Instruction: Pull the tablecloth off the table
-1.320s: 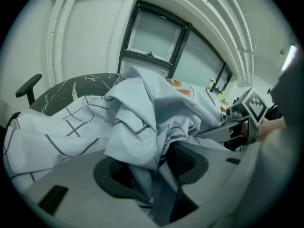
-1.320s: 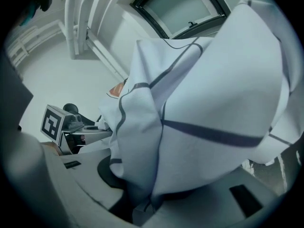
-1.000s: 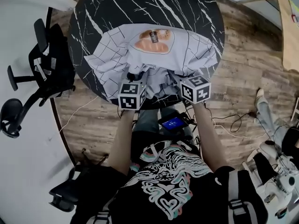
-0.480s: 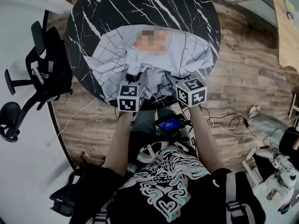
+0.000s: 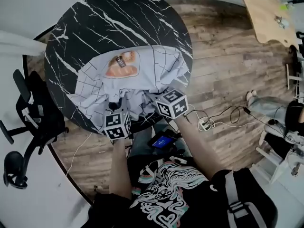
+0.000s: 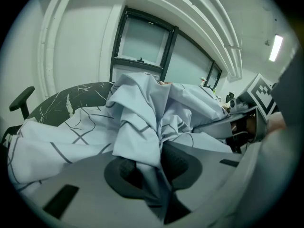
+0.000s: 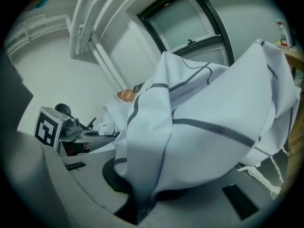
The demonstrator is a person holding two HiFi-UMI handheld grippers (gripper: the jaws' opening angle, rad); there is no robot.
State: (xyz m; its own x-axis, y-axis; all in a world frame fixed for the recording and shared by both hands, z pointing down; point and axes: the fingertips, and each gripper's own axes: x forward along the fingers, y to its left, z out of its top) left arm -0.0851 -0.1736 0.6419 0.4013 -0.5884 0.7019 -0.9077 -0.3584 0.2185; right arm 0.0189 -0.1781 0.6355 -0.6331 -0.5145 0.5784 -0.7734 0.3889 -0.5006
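1. The tablecloth (image 5: 152, 72) is pale grey-white with a thin dark grid on it. It also has a rounded panel with an orange-ish print (image 5: 121, 65) and a little dark label.
2. It's seriously rumpled, all bunched into folds on the half of the table (image 5: 95, 18) nearest the person. The far half of that round black, white-veined top is bare.
3. The folds pull together toward the table's near edge, which is where both grippers sit side by side.
4. Left gripper (image 6: 151, 167): the jaws have just been closing and are pinching a hanging fold of the cloth between the dark pads (image 6: 179, 159).
5. Right gripper (image 7: 142, 196): same deal, jaws just been closing, nipped onto a big fold. That fold billows up over it and fills most of the right gripper view.
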